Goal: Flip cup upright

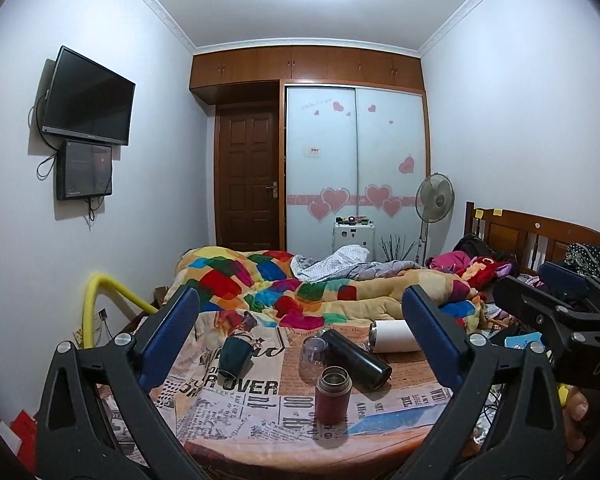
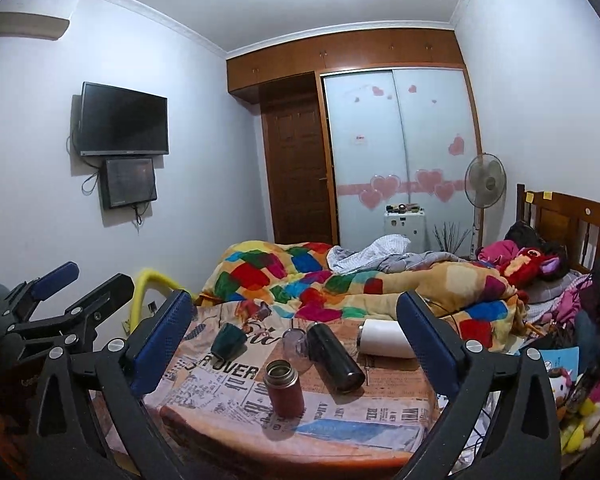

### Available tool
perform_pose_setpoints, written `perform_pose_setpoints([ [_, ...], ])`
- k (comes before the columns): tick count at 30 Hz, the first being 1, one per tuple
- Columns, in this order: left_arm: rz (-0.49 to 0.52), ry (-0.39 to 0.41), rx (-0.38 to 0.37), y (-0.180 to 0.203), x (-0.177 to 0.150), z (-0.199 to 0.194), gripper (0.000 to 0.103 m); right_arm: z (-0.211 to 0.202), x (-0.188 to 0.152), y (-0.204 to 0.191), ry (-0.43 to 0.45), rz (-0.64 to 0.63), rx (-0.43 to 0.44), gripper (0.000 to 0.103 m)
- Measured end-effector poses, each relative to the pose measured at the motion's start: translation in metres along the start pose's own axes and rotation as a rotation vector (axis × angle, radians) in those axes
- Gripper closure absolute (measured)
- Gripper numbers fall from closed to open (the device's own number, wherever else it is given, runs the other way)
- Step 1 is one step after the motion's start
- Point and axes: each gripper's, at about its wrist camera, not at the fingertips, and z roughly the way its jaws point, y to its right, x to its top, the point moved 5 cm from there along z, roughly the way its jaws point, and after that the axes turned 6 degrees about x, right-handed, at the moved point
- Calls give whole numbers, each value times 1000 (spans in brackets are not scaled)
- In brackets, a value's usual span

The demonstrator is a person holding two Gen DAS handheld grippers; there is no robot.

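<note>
A newspaper-print cloth (image 1: 236,396) (image 2: 220,380) covers a table by the bed. On it a red-brown flask (image 1: 332,396) (image 2: 284,388) stands upright with its mouth open. A black flask (image 1: 356,354) (image 2: 334,358) and a white cup (image 1: 392,335) (image 2: 386,338) lie on their sides. A clear cup (image 1: 312,358) (image 2: 294,340) stands upside down. A dark green cup (image 1: 233,354) (image 2: 228,338) is tilted, mouth down. My left gripper (image 1: 300,340) is open and empty above the near edge. My right gripper (image 2: 296,340) is open and empty too; it also shows at the right of the left wrist view (image 1: 556,300).
A bed with a colourful quilt (image 1: 300,288) (image 2: 340,280) lies behind the table. A yellow tube (image 1: 100,292) (image 2: 152,284) curves at the left. A wooden headboard (image 1: 540,236), toys and clothes are at the right. A fan (image 1: 434,200) stands by the wardrobe.
</note>
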Motion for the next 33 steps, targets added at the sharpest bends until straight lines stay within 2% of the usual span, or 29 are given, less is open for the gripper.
perform_pose_setpoints([
  [33,6,-11,-16,8,-7,3,1,-4,-5,15,-46,37,1,2],
])
